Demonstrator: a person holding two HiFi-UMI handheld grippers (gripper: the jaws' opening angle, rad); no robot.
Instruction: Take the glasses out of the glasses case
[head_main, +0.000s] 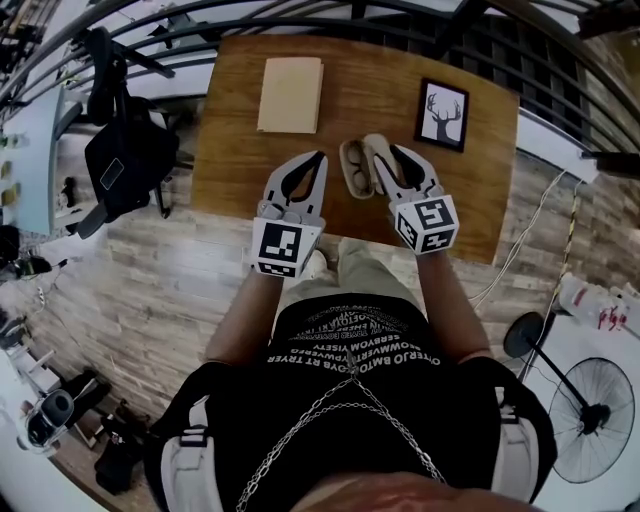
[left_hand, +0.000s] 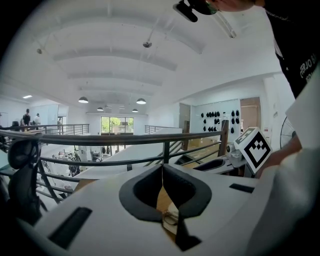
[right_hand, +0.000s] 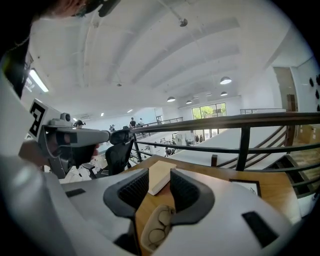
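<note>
**Wooden table** (head_main: 235, 165): every item below is borne on it or held over it. Places are given from the glasses case (head_main: 352, 172), which lies open near the table's middle.

1. **Tan book** (head_main: 291, 95): laid flat, left of the case and on its far side from the person, well apart from it.
2. **Left gripper** (head_main: 320, 157): held just left of the case, clear of it. Its jaws are closed tip to tip and nothing is caught between them. Only table and a bit of the glasses are seen through the hollow behind the tips.
3. **Glasses** (right_hand: 161, 218): lodged inside the open case, not lifted out.
4. **Right gripper** (head_main: 388, 148): held over the case's right side. Its jaws are parted by a moderate gap and nothing is gripped. The case is seen below that gap, nearer the gripper's body than the tips. Whether a jaw rests on the case cannot be told.
5. **Framed deer picture** (head_main: 442, 114): laid flat, right of the case and a little beyond it, apart from it.
</note>
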